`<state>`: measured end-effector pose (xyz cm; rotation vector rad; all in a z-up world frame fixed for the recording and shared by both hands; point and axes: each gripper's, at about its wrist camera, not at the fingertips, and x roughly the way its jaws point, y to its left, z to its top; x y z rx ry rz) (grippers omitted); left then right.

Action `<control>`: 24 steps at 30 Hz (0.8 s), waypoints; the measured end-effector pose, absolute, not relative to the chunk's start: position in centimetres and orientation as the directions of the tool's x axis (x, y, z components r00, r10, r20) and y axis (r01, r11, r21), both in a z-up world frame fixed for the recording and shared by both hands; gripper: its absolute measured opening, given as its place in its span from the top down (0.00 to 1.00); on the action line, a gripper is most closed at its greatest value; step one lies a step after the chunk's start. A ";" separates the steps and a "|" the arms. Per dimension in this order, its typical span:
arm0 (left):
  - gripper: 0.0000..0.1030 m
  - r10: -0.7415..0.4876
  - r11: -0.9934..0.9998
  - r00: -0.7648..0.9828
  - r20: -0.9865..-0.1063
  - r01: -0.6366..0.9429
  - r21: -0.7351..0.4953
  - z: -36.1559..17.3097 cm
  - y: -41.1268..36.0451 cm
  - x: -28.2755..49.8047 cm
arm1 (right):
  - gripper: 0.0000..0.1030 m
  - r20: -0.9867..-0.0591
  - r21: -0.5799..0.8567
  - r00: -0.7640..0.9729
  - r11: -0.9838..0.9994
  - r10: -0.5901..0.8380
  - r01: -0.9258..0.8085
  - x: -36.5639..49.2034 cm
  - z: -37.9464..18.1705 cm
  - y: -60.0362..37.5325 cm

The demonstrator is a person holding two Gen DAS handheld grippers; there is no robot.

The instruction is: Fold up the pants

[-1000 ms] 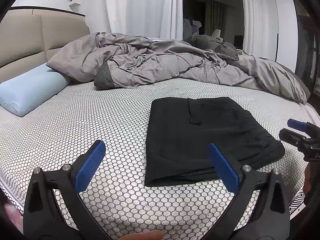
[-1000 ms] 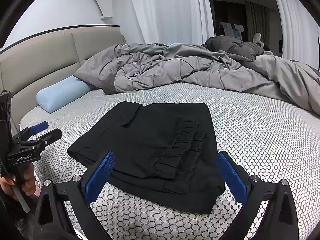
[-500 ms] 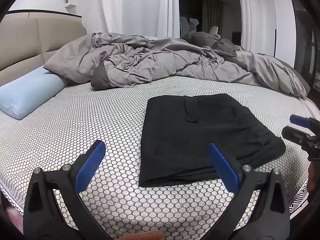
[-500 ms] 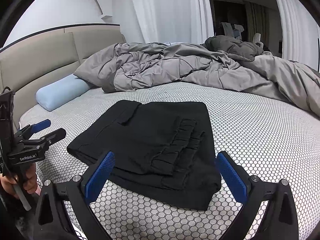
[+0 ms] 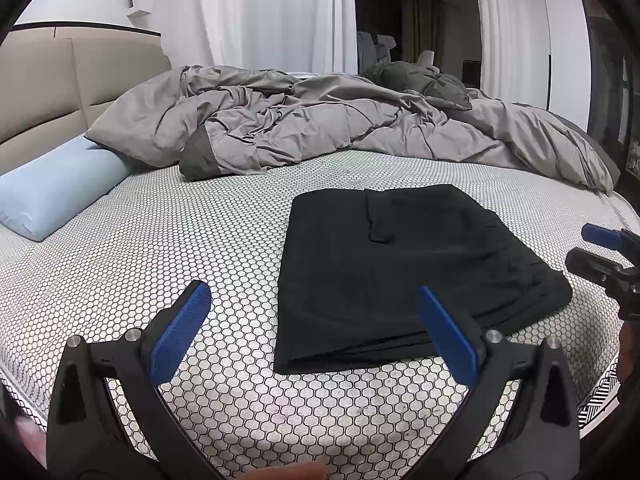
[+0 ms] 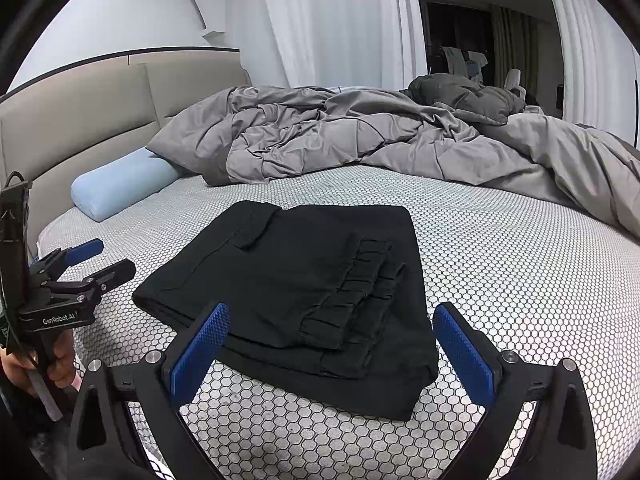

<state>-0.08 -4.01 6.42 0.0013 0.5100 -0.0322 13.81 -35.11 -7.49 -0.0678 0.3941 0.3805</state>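
Observation:
Black pants (image 5: 404,268) lie folded into a flat rectangle on the honeycomb-patterned mattress (image 5: 180,248); they also show in the right wrist view (image 6: 304,292), with the elastic waistband layered on their right side. My left gripper (image 5: 316,320) is open and empty, held back from the near left edge of the pants. My right gripper (image 6: 332,340) is open and empty, just above the near edge of the pants. The left gripper also shows at the left of the right wrist view (image 6: 100,256), the right gripper at the right edge of the left wrist view (image 5: 592,248).
A crumpled grey duvet (image 5: 340,128) covers the far side of the bed. A light blue bolster pillow (image 5: 52,192) lies at the left by the beige headboard (image 6: 100,108). White curtains (image 5: 272,16) hang behind.
Both grippers have drawn back slightly from the folded pants and stay open. The pants have not moved.

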 end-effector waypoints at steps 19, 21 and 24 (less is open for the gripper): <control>0.01 -0.027 1.000 0.875 -0.483 0.025 -0.010 6.3 -4.2 -0.3 | 0.00 -0.393 -0.008 0.854 0.928 0.340 -0.373 14.1 -7.7 -35.0; 0.01 -0.030 1.000 0.876 -0.482 0.028 -0.012 6.3 -4.3 -0.4 | 0.00 -0.393 -0.012 0.855 0.928 0.339 -0.373 14.1 -7.7 -35.0; 0.01 -0.034 0.999 0.877 -0.479 0.033 -0.010 6.4 -4.6 -0.5 | 0.00 -0.393 -0.014 0.855 0.927 0.339 -0.374 14.1 -7.7 -35.0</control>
